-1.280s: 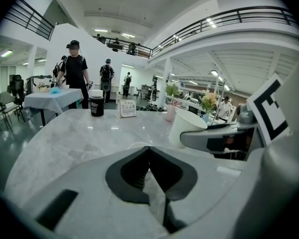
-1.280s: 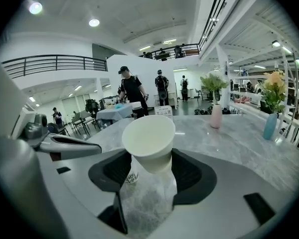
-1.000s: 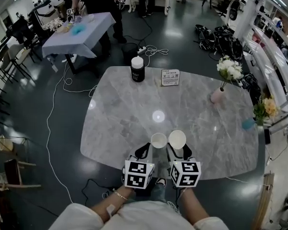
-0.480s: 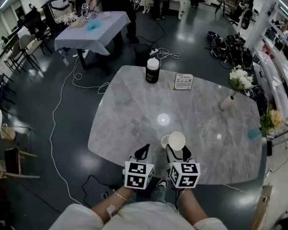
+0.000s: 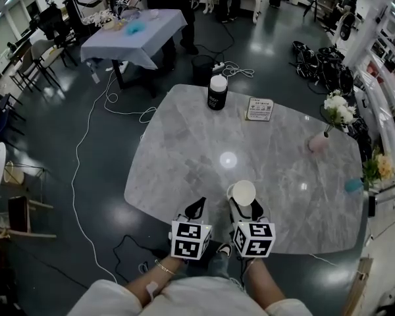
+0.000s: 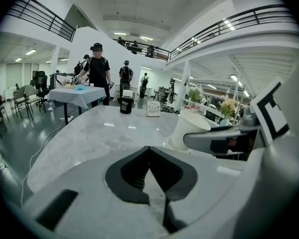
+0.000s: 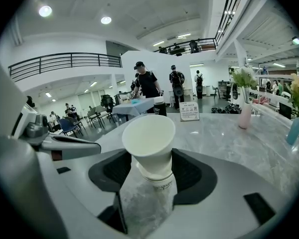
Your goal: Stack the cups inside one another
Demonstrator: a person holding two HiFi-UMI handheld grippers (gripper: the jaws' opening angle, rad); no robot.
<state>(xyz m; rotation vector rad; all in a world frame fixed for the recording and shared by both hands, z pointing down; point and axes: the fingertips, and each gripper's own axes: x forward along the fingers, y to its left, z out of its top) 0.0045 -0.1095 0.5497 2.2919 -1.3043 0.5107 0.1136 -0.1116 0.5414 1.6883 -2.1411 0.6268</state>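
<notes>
"What did the right tongs (image 7: 154, 171) have?"

"They were clamped on a white paper cup (image 7: 149, 136). It leaned a little, with its base down inside the second cup (image 7: 160, 184), which stood on the marble table (image 5: 184, 143) near the person's edge."

"And the left tongs (image 6: 148, 151)?"

"Pressed together on nothing, low over the table just beside the cups."
</notes>
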